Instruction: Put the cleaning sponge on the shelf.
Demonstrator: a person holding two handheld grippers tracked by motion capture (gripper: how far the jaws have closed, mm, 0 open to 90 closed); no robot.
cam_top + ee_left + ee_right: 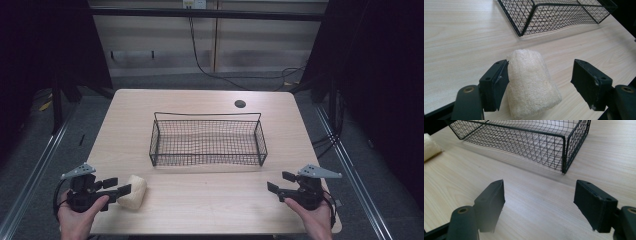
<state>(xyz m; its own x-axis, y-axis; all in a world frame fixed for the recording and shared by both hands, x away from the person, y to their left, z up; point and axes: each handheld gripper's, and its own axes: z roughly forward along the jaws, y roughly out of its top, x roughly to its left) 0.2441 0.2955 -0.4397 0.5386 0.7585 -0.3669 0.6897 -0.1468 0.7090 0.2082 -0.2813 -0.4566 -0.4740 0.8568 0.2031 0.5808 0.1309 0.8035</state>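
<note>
Left tool point(540, 82) wide around loofah sponge point(531, 83) (one jaw touching), right tool point(539, 205) wide over bare table point(536, 195).

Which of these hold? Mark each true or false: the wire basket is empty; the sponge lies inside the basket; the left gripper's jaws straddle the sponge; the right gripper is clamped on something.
1. The wire basket is empty. True.
2. The sponge lies inside the basket. False: it lies on the table, outside the basket, near the front left.
3. The left gripper has the sponge between its jaws. True, with a gap at one jaw.
4. The right gripper is clamped on something. False: its jaws stand open over bare wood.
</note>
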